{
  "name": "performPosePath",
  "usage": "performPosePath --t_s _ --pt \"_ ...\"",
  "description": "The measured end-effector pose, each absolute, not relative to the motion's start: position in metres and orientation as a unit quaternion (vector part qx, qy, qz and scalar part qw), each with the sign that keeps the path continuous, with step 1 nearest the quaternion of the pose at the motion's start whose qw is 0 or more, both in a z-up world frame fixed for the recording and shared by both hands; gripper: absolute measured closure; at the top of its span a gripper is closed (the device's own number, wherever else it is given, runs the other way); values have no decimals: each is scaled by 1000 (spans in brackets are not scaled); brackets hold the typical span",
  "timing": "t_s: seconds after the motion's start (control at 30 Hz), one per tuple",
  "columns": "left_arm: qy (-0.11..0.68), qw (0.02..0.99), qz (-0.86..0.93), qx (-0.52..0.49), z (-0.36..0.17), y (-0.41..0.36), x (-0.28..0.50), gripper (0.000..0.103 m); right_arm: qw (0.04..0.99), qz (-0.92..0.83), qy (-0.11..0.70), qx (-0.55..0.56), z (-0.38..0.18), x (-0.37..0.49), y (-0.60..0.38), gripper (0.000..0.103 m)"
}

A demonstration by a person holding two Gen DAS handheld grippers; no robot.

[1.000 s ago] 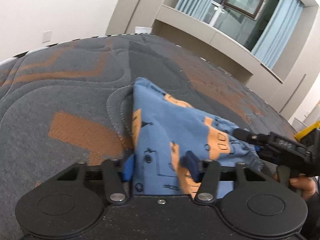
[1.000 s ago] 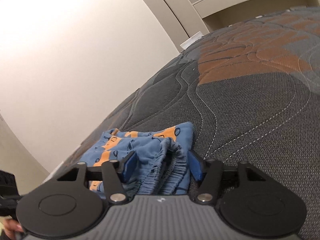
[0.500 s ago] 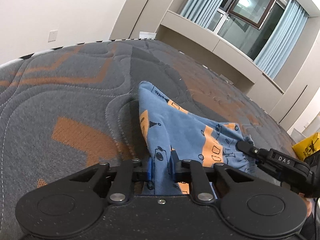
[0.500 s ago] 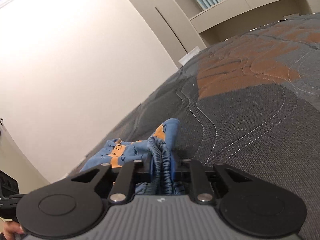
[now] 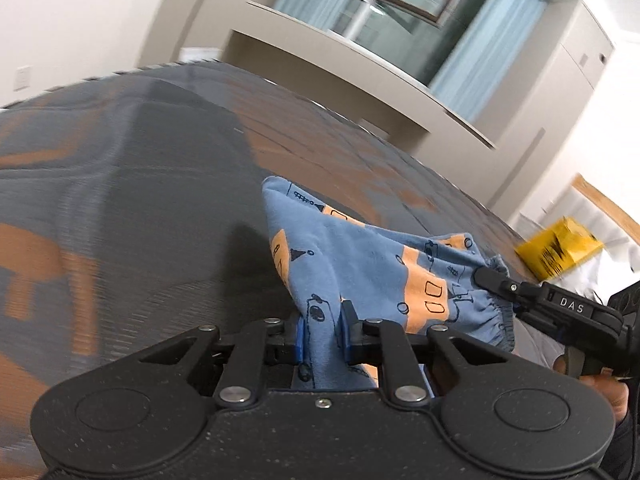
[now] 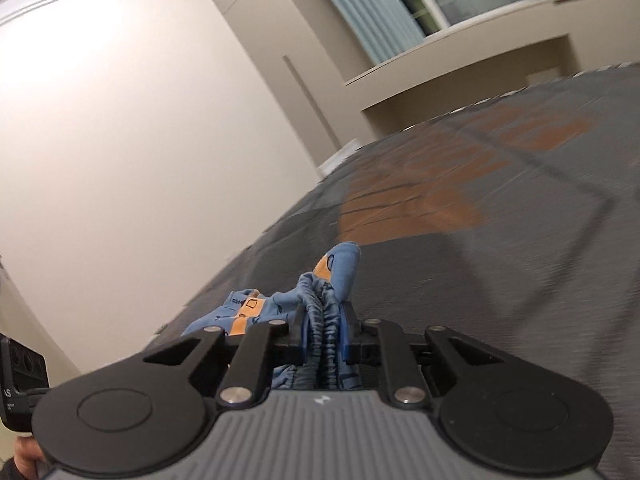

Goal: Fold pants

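Blue pants (image 5: 372, 256) with orange patches and small black drawings hang lifted off a grey and orange quilted mattress (image 5: 140, 208). My left gripper (image 5: 323, 332) is shut on a fold of the cloth at its near edge. In the left wrist view the right gripper (image 5: 486, 278) pinches the gathered waistband at the right. The right wrist view shows my right gripper (image 6: 323, 334) shut on the bunched elastic waistband of the pants (image 6: 320, 292), with the rest of the cloth trailing left. Between the two grips the cloth is stretched.
A yellow box (image 5: 558, 250) lies on white bedding beyond the mattress's right edge. A beige ledge (image 5: 360, 64) under a curtained window runs behind the mattress. A plain wall (image 6: 120, 140) stands at the left. The other gripper's body (image 6: 20, 384) shows at the lower left.
Both grippers closed on the pants, then rose and carried the cloth up off the mattress. The background is now blurred by motion.
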State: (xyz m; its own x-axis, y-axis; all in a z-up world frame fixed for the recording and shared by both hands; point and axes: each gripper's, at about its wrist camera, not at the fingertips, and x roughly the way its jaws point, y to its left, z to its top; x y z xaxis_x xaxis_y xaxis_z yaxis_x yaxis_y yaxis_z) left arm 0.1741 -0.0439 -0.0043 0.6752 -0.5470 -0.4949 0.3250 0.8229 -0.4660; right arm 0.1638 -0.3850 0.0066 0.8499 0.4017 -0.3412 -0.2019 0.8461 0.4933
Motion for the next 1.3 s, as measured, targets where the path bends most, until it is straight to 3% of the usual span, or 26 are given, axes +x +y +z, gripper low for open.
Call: performPosePath --t_s 0.3,0.77,0.87,0.93,1.07,1.1,1.23,1.3 --pt "347 884 -280 -142 -30 -113 181 85 942 85 225 235 -12 132 -441 86" --pt "362 884 -265 -133 -45 -116 187 80 936 75 239 248 -41 136 -450 82" --pt "361 886 -259 -130 -43 -114 185 73 937 67 243 244 -39 133 -448 71" --pt "359 889 -254 -128 -39 -112 182 58 938 59 243 241 -39 131 -449 62" --pt "347 898 -243 -121 -30 -111 174 43 938 52 243 242 -38 128 -449 47" --pt "345 899 -241 -120 -28 -110 172 39 939 48 241 240 -38 126 -448 39" --pt "326 912 -225 -104 -19 -107 161 14 945 33 233 225 -31 114 -444 14" --pt "310 922 -210 -92 -13 -106 153 0 950 25 226 214 -25 106 -441 6"
